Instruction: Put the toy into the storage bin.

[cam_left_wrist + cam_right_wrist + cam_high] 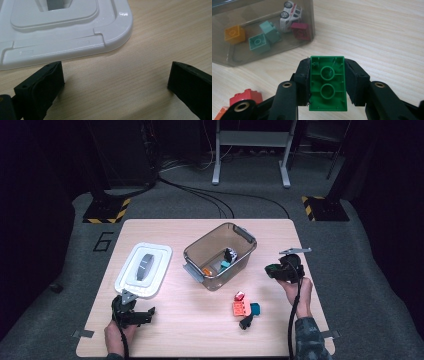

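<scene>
My right gripper (327,82) is shut on a green brick (327,83), whose hollow underside faces the camera. In the high view this right gripper (272,270) hangs just right of the clear brown bin (246,237), with the green brick (270,270) at its tip. The bin holds an orange brick (235,33), two teal bricks (258,42), a dark red brick (300,30) and a white toy car (290,13). My left gripper (115,80) stands open over bare table, just below the white lid (62,32). That left gripper (142,315) sits near the table's front left.
On the table in front of the bin lie a red piece (239,296), an orange brick (241,308), a teal brick (255,309) and a black piece (245,323). The white lid (144,270) lies left of the bin. Cables and stands are on the floor beyond the table (190,335).
</scene>
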### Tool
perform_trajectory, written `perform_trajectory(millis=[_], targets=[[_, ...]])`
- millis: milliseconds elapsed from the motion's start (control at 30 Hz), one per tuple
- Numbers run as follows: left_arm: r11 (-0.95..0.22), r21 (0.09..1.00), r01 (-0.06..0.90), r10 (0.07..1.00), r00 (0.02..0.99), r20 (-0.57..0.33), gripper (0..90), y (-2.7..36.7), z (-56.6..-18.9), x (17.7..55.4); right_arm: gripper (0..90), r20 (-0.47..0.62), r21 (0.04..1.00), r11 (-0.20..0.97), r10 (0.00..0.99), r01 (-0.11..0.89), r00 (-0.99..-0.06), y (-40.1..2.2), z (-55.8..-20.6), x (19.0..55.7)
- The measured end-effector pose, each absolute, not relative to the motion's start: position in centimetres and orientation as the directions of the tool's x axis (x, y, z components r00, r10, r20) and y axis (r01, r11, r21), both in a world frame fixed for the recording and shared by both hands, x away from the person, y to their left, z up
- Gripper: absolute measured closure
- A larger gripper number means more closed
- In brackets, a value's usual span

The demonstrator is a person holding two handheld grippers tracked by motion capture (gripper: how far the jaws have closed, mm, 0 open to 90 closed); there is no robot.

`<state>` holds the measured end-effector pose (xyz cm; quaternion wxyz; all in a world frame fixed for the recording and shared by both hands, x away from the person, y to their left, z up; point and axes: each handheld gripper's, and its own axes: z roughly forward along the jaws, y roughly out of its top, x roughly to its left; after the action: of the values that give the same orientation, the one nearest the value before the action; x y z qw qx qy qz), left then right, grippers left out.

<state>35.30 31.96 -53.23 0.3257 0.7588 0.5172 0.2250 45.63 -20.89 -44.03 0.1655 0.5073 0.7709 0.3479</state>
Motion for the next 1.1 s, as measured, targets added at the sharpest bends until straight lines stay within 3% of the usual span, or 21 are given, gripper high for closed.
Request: perform_trajectory(millis=[600, 1100], targets=[[-0.247, 0.725, 0.642, 0.933, 0.361, -0.002, 0.3, 32.0, -53.2, 35.3, 59.1, 0.104, 0.705, 0.212, 0.913, 0.677, -0.394, -20.9, -41.9, 47.7], [-0.259, 0.72, 0.643, 0.93, 0.368, 0.006, 0.3, 32.0, -53.2, 35.3, 59.1, 0.074, 0.735, 0.233, 0.906, 0.637, -0.416, -19.9, -39.6, 49.5]])
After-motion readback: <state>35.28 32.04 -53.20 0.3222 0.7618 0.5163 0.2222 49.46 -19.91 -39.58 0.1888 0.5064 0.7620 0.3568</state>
